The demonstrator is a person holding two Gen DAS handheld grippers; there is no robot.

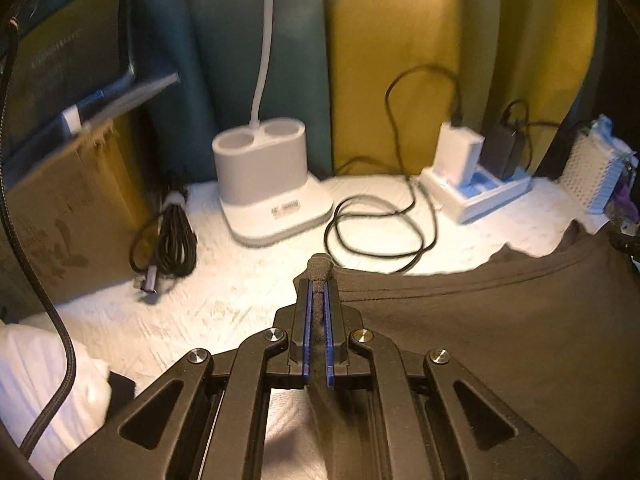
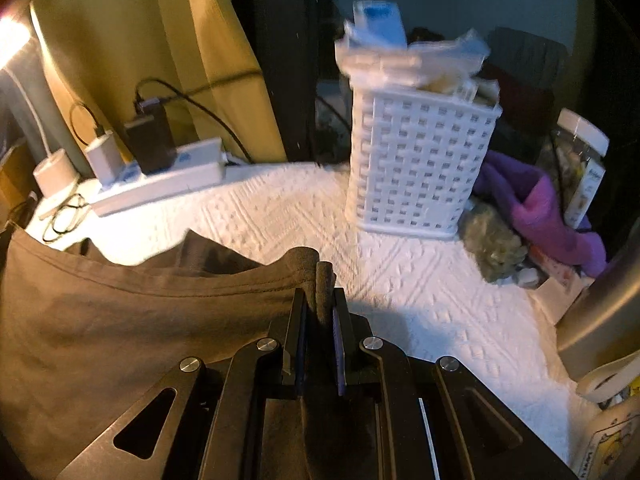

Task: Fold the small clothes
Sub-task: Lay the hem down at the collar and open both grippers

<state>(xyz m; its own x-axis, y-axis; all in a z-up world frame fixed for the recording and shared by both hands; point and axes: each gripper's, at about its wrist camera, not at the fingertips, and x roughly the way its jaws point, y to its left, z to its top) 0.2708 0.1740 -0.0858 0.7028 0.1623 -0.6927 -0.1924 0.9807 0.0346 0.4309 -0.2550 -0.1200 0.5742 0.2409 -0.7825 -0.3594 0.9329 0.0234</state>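
A dark brown garment [image 1: 500, 332] is held up above the white textured cloth [image 1: 224, 296], stretched between both grippers. My left gripper [image 1: 319, 280] is shut on the garment's left corner, and a bunched tip of fabric sticks out past the fingertips. In the right wrist view the garment [image 2: 120, 320] hangs to the left. My right gripper [image 2: 320, 292] is shut on its right corner, with a roll of fabric poking out between the fingers.
A white lamp base [image 1: 264, 184], a coiled black cable [image 1: 172, 236], a loose cable loop [image 1: 376, 228], a power strip with chargers [image 1: 476, 184] and a cardboard box [image 1: 64, 216] line the back. A white lattice basket [image 2: 416, 160], purple cloth [image 2: 536, 216] and a jar [image 2: 580, 168] stand at right.
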